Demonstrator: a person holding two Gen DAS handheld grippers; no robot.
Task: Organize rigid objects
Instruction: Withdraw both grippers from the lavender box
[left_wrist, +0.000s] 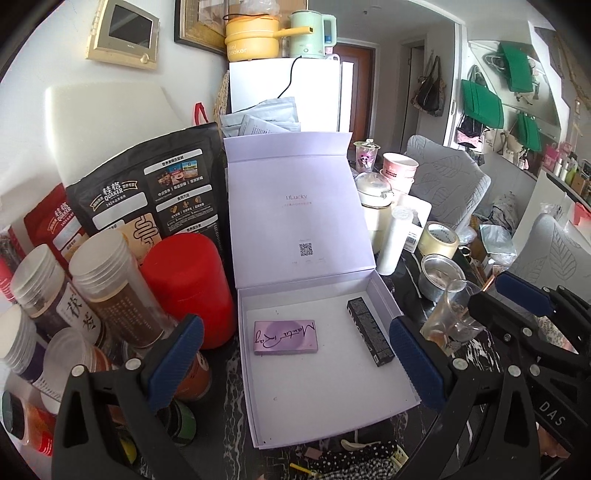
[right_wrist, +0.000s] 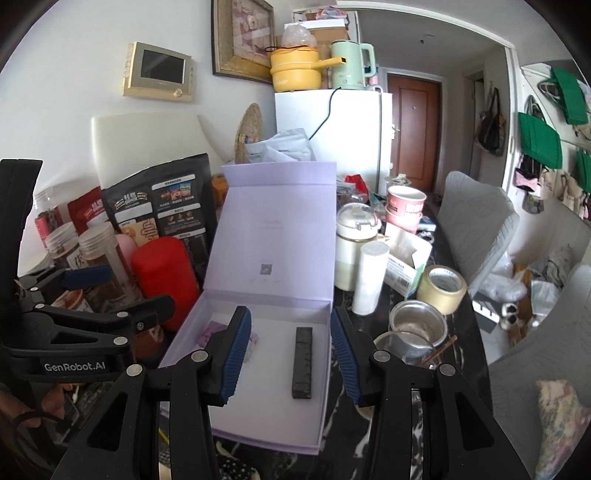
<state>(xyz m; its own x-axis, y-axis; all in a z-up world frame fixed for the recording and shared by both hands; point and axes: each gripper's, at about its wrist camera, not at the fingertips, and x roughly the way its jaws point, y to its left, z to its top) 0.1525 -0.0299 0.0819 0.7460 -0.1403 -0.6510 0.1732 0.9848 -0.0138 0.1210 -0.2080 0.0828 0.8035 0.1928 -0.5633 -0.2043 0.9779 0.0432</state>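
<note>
An open lilac gift box (left_wrist: 391, 306) (right_wrist: 325, 325) lies on the dark marble table with its lid standing up. Inside lie a flat purple "Manta Ray" box (left_wrist: 285, 337) (right_wrist: 213, 332) and a long black box (left_wrist: 370, 331) (right_wrist: 303, 362). My left gripper (left_wrist: 295, 362) is open and empty, hovering over the box's near half. My right gripper (right_wrist: 291, 354) is open and empty, just above the black box, which lies between its jaws. The right gripper also shows in the left wrist view (left_wrist: 524, 295), and the left one in the right wrist view (right_wrist: 88, 277).
Jars (left_wrist: 110, 280), a red canister (left_wrist: 188, 288) and Quaker bags (left_wrist: 147, 192) crowd the left. A steel cup (right_wrist: 417, 325), glass cup (left_wrist: 450, 314), tape roll (right_wrist: 443, 288), white roll (right_wrist: 369, 277) and cream pot (right_wrist: 354, 243) stand right of the box. Grey chairs (right_wrist: 480, 229) stand beyond.
</note>
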